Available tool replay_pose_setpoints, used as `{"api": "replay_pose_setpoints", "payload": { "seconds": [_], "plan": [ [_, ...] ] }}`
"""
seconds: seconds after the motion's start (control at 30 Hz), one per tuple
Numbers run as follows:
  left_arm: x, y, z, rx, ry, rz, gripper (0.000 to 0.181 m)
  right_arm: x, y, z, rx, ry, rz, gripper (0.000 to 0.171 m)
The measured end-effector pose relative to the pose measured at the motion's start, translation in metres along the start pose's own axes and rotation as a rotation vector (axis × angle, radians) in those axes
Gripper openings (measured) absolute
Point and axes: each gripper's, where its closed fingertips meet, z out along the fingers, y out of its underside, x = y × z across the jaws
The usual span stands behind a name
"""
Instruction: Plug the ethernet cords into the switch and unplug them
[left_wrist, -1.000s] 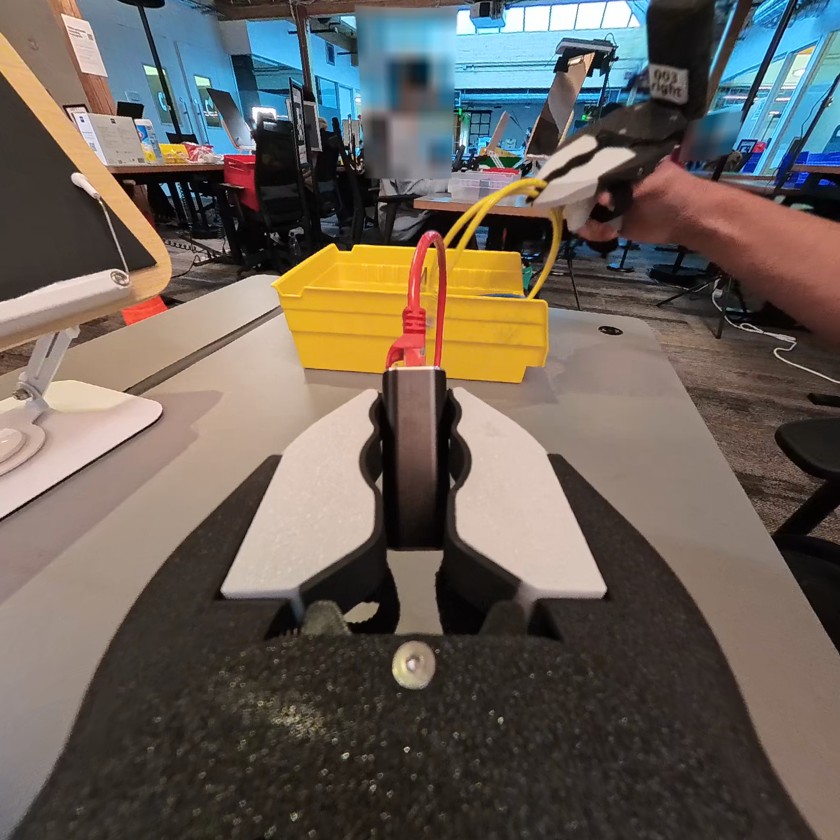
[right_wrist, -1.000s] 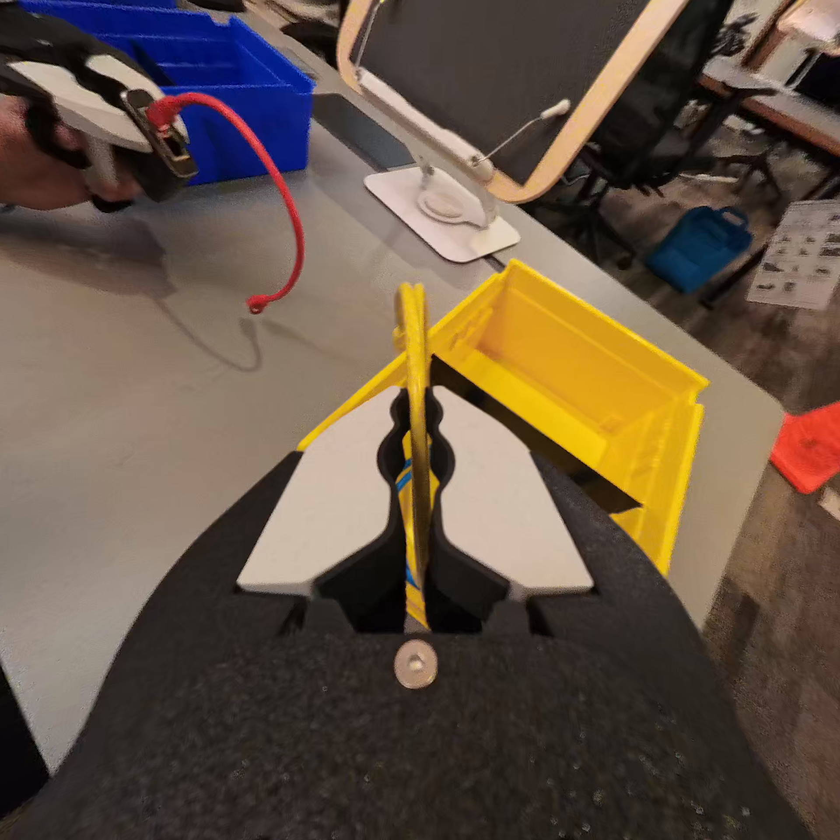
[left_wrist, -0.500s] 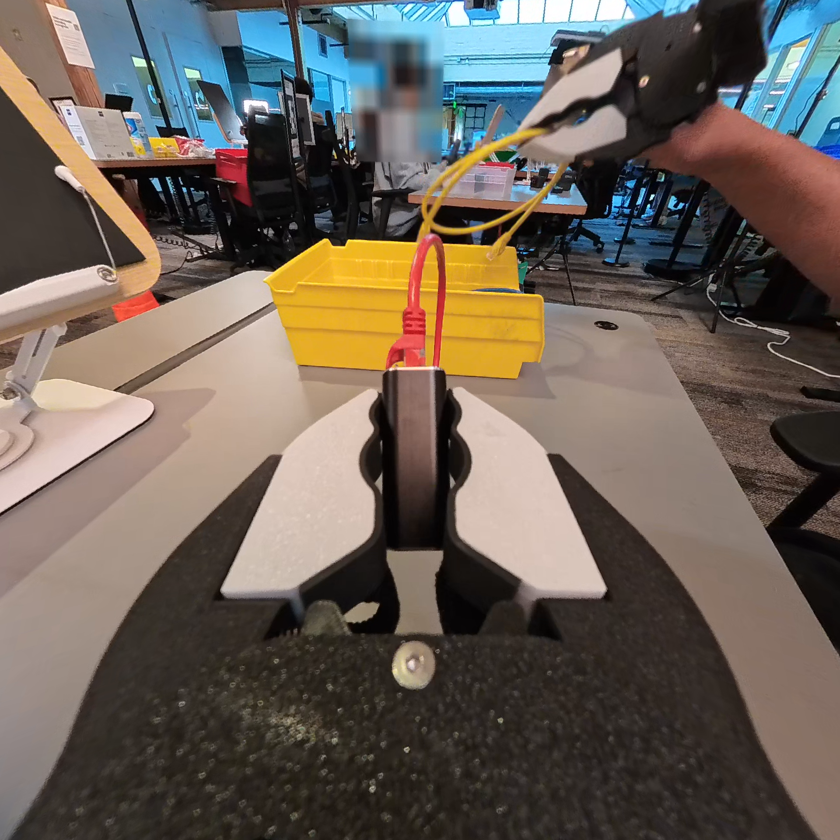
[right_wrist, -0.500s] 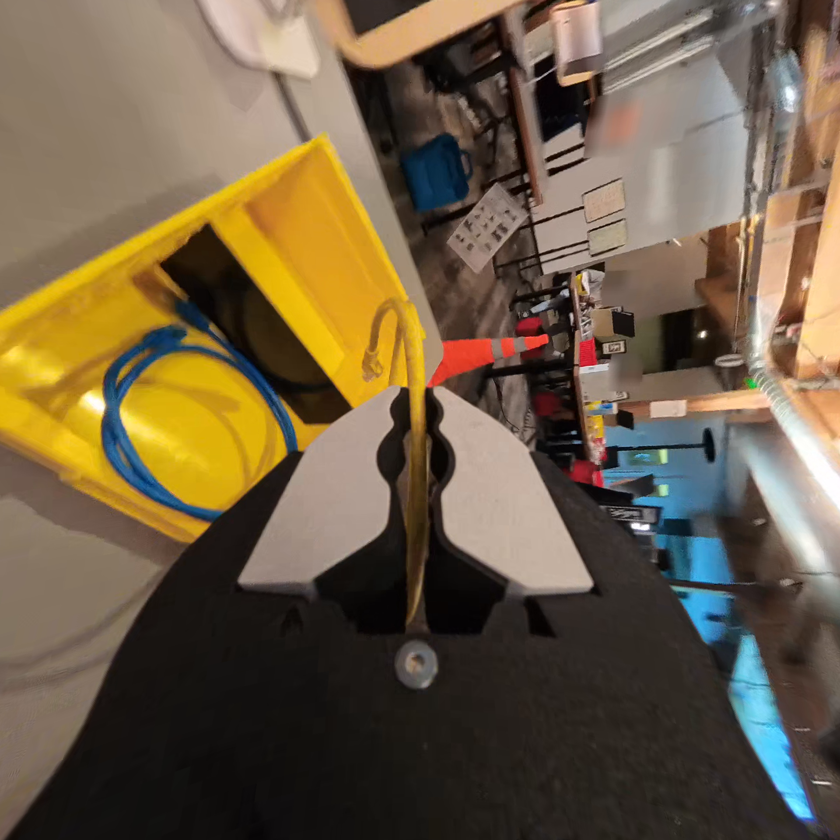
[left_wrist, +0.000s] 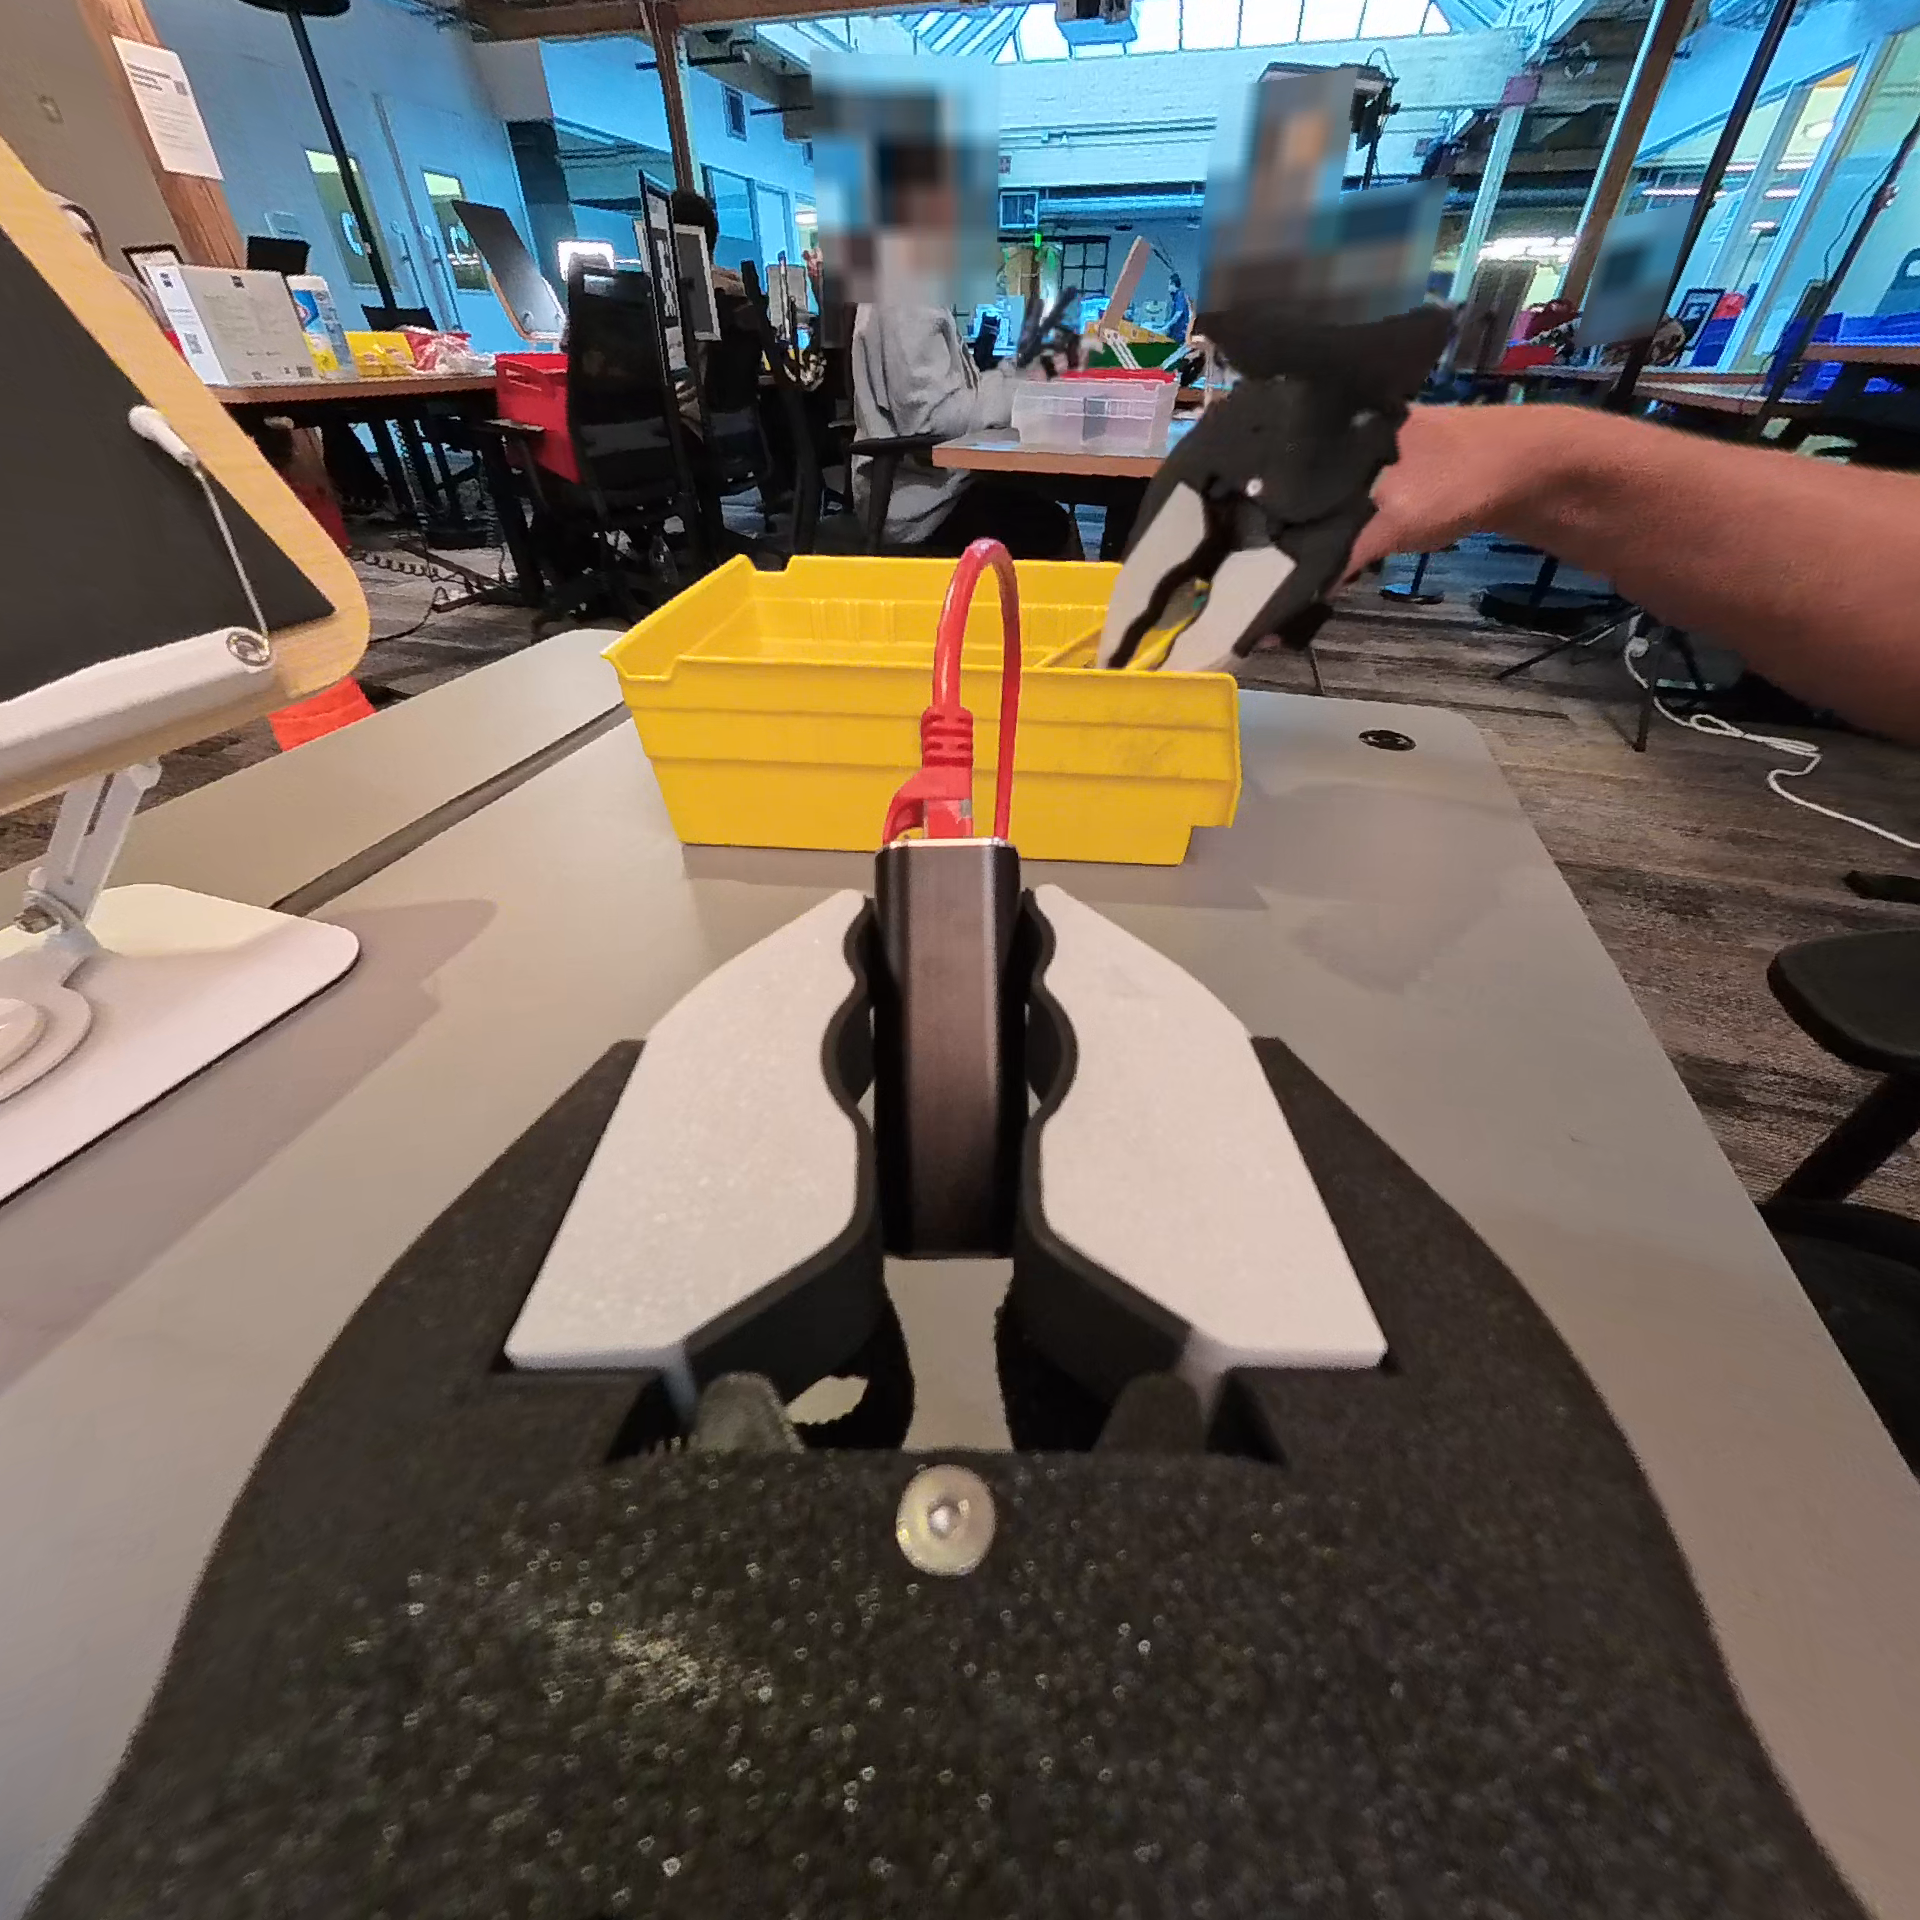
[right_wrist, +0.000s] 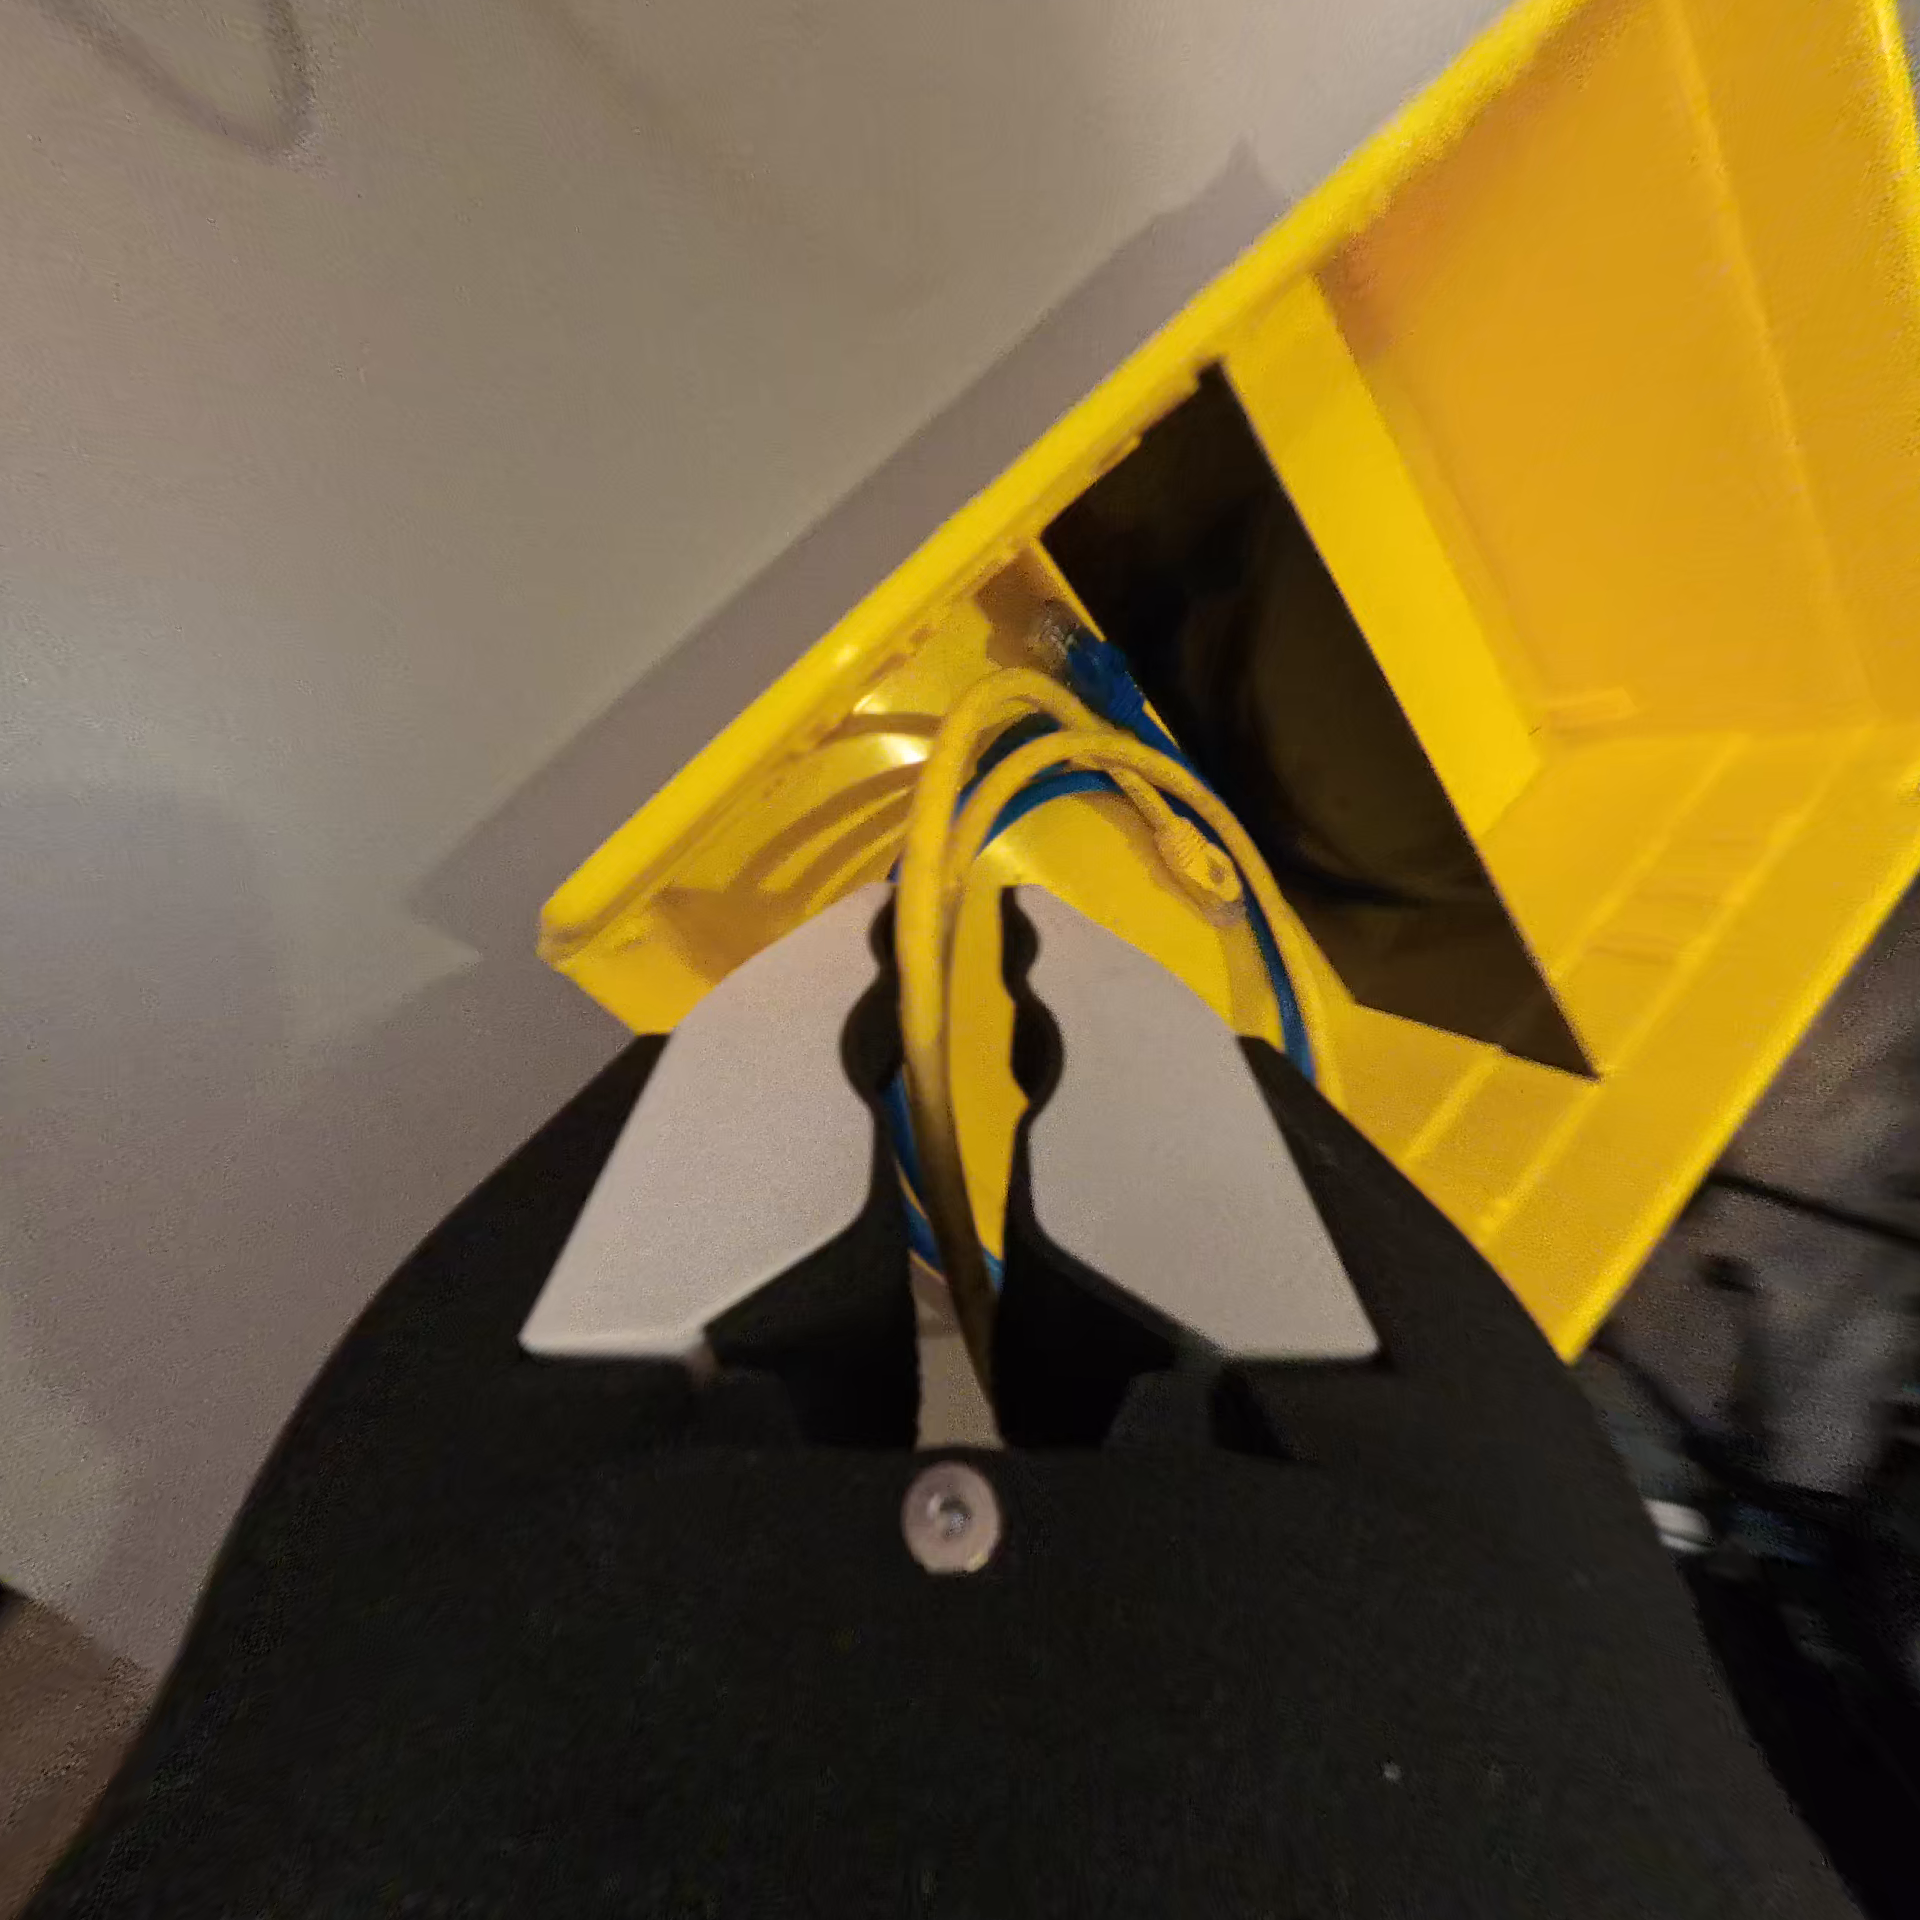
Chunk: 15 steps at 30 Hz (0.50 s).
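My left gripper (left_wrist: 945, 914) is shut on the dark switch (left_wrist: 943, 1039), held on edge above the grey table (left_wrist: 1351, 1039). A red ethernet cord (left_wrist: 1003, 665) is plugged into the switch's far end and loops up. My right gripper (right_wrist: 951, 914) points down into the yellow bin (right_wrist: 1558, 416). Its jaws stand slightly apart, with the yellow cord (right_wrist: 1049, 743) lying loose between them. A blue cord (right_wrist: 1283, 997) lies coiled in the same compartment. In the left wrist view the right gripper (left_wrist: 1164, 644) dips into the bin's (left_wrist: 831, 769) right end.
A dark board on a white stand (left_wrist: 156, 987) stands at the left of the table. The operator's arm (left_wrist: 1662, 540) reaches in from the right. The table's right edge drops to a wood floor with a black chair (left_wrist: 1849, 997). A black divider (right_wrist: 1299, 779) splits the bin.
My right gripper has swung from high above the bin down into it with the yellow cord, and its jaws have parted a little. My left gripper and the switch have stayed put.
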Motion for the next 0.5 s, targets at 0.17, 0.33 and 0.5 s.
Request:
{"api": "replay_pose_setpoints", "payload": {
  "seconds": [0.17, 0.33, 0.5],
  "plan": [
    [0.005, -0.005, -0.001, 0.014, -0.007, 0.084, 0.024, 0.001, -0.016, -0.025, 0.183, -0.148, 0.304, 0.040],
    [0.017, -0.013, 0.000, 0.075, -0.002, 0.225, 0.024, -0.001, -0.045, -0.057, 0.331, -0.017, 0.252, 0.045],
    [0.034, -0.016, 0.002, 0.139, 0.081, 0.251, 0.024, -0.057, -0.136, -0.107, 0.619, -0.044, 0.119, 0.043]
  ]
}}
